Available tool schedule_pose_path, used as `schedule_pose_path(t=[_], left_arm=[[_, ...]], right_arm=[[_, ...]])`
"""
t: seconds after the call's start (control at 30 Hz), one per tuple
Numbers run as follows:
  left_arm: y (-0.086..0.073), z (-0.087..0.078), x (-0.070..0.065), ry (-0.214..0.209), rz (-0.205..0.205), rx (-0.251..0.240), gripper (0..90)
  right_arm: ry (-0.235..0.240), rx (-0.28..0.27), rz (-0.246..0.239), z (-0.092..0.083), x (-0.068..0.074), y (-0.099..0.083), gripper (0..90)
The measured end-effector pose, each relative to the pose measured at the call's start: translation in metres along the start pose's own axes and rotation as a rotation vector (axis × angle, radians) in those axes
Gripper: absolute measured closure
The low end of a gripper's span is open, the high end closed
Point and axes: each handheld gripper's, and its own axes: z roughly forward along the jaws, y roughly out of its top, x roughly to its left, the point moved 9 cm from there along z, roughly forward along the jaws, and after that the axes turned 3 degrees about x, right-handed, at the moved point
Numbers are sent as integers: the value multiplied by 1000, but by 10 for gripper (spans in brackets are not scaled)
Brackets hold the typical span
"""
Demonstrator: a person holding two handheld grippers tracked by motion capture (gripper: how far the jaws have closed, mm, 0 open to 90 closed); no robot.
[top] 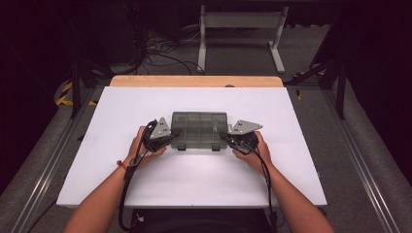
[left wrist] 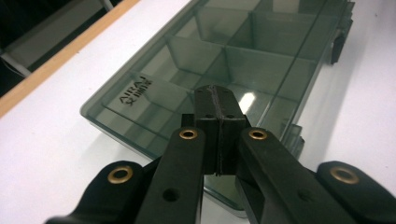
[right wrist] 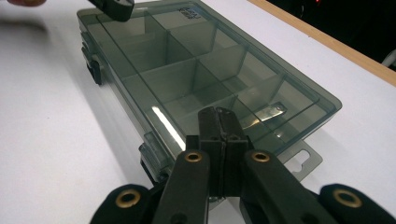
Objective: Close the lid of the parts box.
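Both sets of jaws pressed together, empty, left gripper [top: 171, 134] and right gripper [top: 227, 137] flanking the smoky compartment box [top: 199, 129] mid-table (latches closed?): uneven nudging risks skidding or twisting it.

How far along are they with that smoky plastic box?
Barely started. The compartment box sits closed on the white table, both front latches apparently still fastened. In hand: the left gripper and right gripper, jaws shut and holding nothing, sit at its two ends. Unlatching and opening seem left.
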Motion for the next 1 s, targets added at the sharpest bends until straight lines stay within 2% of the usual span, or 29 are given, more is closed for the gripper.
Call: schedule_pose_path(t=[0.23,0.27,0.33,0.6,0.67,0.83,1.0], left_arm=[[-1,0,-1,-12,-5,-11,900],[-1,0,-1,-17,-31,-20,900],[-1,1,-2,-23,-45,-29,900],[-1,1,-1,-22,-43,-38,900],[-2,1,1,-11,-38,-33,900],[-5,-1,5,-20,-77,-45,900],[-5,-2,6,0,-64,-35,893]], right_arm=[[-1,-8,9,0,0,-1,900],[3,-12,18,0,1,-1,900],[7,-15,22,-1,0,-2,900],[15,-26,28,-1,-1,-3,900],[14,-24,24,-2,0,-3,900],[9,-25,14,-3,-1,-3,900],[4,-26,16,-4,-1,-3,900]])
